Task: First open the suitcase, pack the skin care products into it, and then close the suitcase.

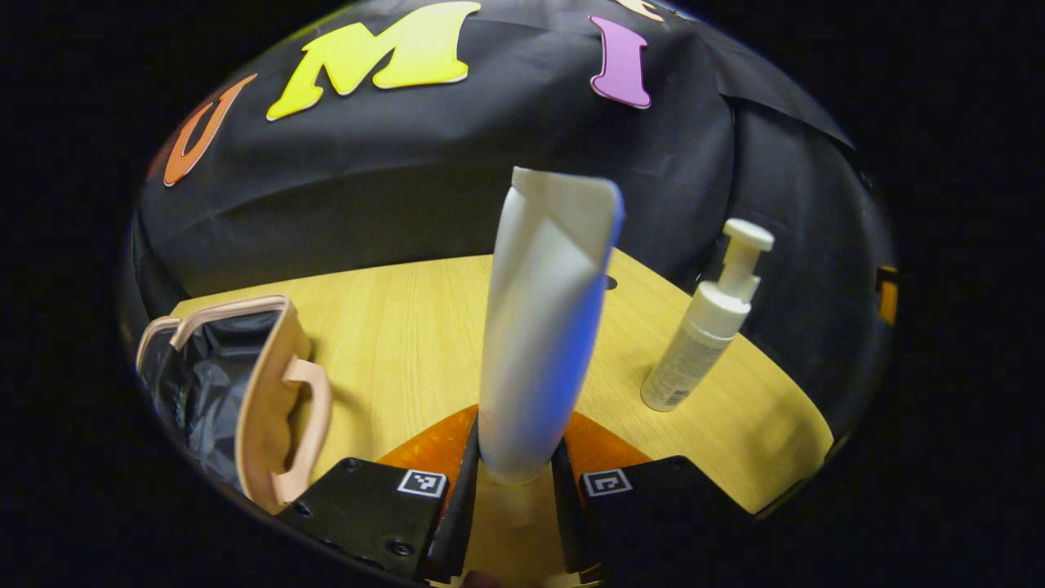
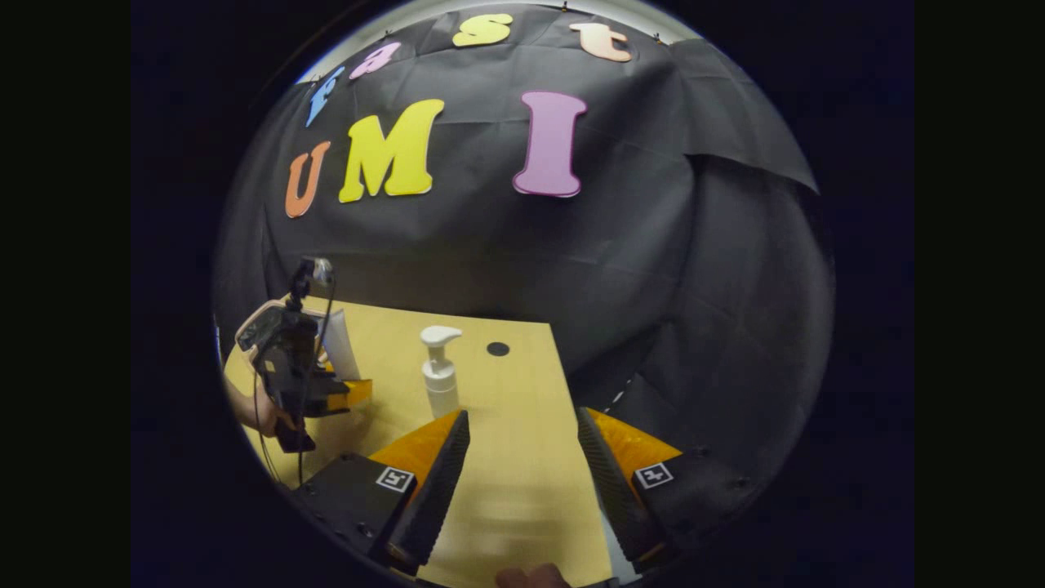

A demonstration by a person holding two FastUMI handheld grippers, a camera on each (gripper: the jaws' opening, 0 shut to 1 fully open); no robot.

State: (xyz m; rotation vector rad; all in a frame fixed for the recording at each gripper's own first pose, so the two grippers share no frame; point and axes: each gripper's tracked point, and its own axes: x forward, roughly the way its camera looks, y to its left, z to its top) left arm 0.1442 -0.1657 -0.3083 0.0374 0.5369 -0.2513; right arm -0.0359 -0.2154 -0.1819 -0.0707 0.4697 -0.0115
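My left gripper [image 1: 514, 474] is shut on a white squeeze tube [image 1: 543, 327] that stands upright between its fingers, above the wooden table [image 1: 392, 327]. To its left the small pink suitcase [image 1: 245, 384] lies open, showing a black lining. A white pump bottle [image 1: 706, 327] stands on the table to the right of the tube. In the right gripper view my right gripper [image 2: 522, 457] is open over the table with nothing between its fingers. The pump bottle [image 2: 441, 376] stands just ahead of it to the left. Farther left, the left gripper [image 2: 298, 367] holds the tube [image 2: 339, 347] near the suitcase [image 2: 261, 322].
The black booth cloth hangs close behind the table. The table's right edge [image 2: 563, 384] runs just right of my right gripper. A small dark hole [image 2: 498, 349] sits in the tabletop near the back. A hand [image 2: 253, 412] holds the left gripper.
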